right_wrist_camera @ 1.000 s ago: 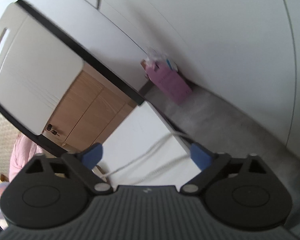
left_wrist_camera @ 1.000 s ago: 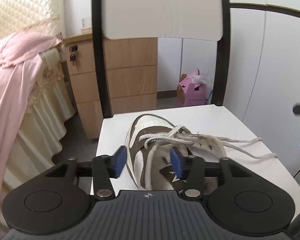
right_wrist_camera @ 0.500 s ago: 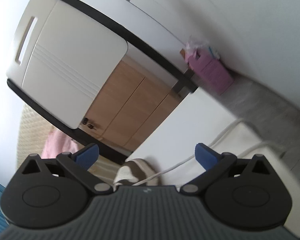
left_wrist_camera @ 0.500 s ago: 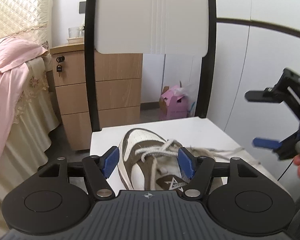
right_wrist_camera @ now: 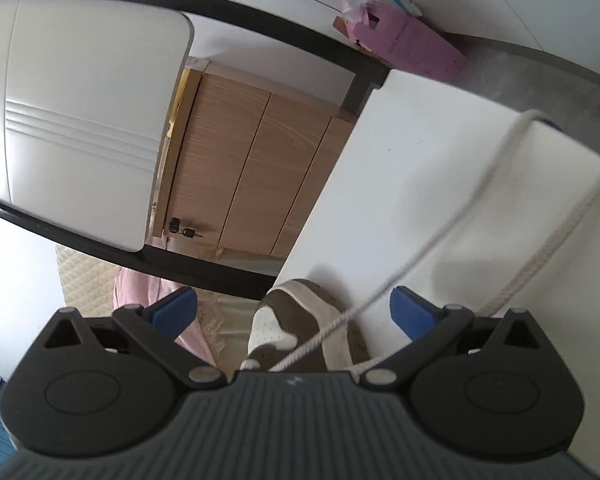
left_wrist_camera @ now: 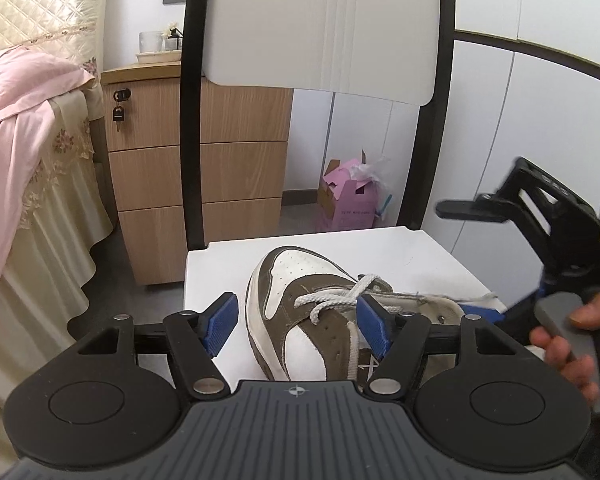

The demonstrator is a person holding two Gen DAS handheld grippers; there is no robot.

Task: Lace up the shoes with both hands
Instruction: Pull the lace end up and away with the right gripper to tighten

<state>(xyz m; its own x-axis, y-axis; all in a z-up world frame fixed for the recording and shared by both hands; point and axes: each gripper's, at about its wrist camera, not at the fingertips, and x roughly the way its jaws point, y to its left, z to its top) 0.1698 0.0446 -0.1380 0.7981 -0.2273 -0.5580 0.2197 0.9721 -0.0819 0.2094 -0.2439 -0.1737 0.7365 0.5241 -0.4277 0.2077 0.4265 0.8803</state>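
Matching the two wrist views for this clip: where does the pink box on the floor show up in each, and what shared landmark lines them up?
Left wrist view: the pink box sits just right of centre, on the floor beyond the chair seat, framed under the backrest.
Right wrist view: the same box lies near the top edge, right of centre, tilted because the camera is rolled.
Shared landmark: the brown and white shoe on the white chair seat.
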